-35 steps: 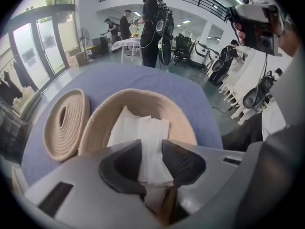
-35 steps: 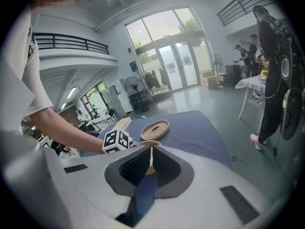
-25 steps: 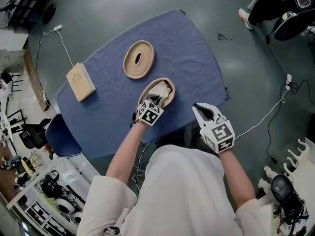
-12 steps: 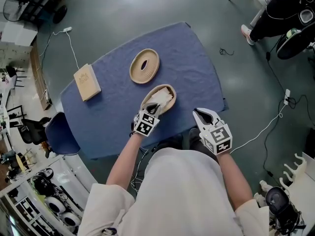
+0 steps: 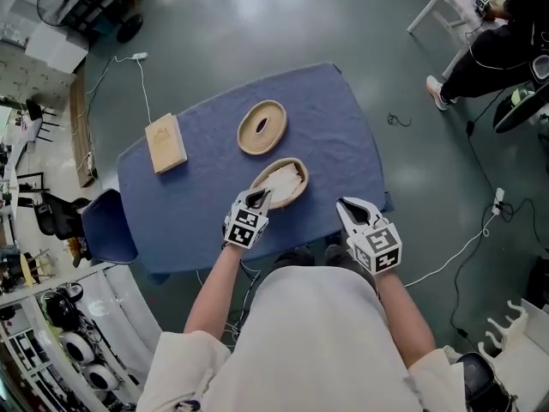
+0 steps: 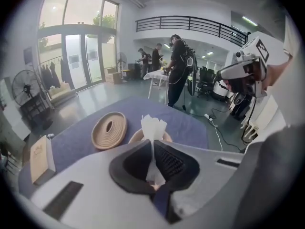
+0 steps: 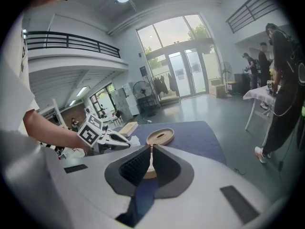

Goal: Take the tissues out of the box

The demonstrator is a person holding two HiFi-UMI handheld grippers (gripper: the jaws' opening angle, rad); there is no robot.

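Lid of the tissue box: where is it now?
In the head view the lid lies flat on the blue cloth, just beyond the open box, with the wooden block to its left.

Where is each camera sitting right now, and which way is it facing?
Head view: on the person's head, looking steeply down at the blue table; both forearms, the left gripper and the right gripper show.
Left gripper view: on the left gripper, looking along its jaws, shut on a tissue, across the table toward the lid; the right gripper shows upper right.
Right gripper view: on the right gripper, looking along its shut, empty jaws toward the lid; the left gripper and forearm show at left.
Shared: both gripper views see the lid.
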